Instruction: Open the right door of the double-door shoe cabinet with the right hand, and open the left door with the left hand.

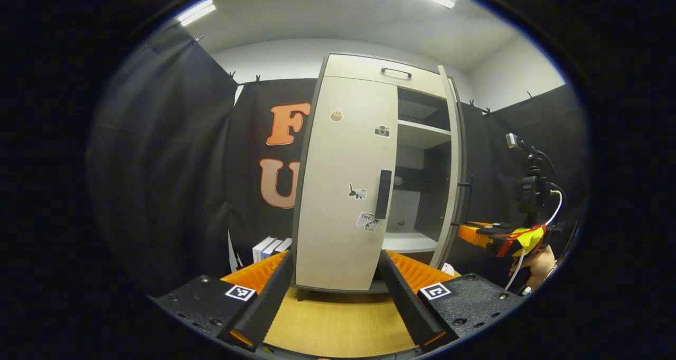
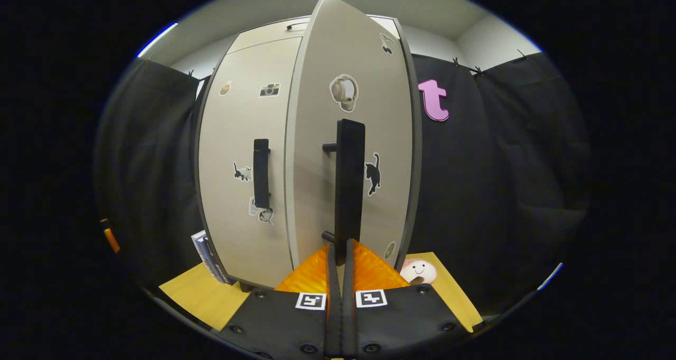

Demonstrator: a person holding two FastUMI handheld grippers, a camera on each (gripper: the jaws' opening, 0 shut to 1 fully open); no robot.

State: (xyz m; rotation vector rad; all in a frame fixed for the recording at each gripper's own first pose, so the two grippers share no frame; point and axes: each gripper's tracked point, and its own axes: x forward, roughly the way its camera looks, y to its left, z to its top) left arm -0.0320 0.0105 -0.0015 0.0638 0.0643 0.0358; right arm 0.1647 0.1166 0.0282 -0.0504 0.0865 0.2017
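Observation:
The beige shoe cabinet [image 1: 343, 191] stands straight ahead in the left gripper view. Its left door [image 1: 338, 154] is closed, with a black vertical handle [image 1: 383, 193] near its inner edge. My left gripper [image 1: 335, 275] is open, short of that door, fingers spread wide and holding nothing. The right door [image 1: 451, 164] is swung out and seen edge-on, baring the shelves [image 1: 422, 135]. In the right gripper view my right gripper [image 2: 340, 254] is shut on the lower end of the right door's black handle [image 2: 349, 186]. Farther off, that same right gripper [image 1: 496, 236] appears with the hand [image 1: 538, 262] holding it.
The cabinet rests on a yellow wooden surface [image 1: 338, 323]. Books [image 1: 269, 246] lean by its left side. A small smiling plush [image 2: 417, 270] lies under the open door. A camera on a stand [image 1: 528, 186] is at the right. A top drawer [image 1: 396, 73] is closed.

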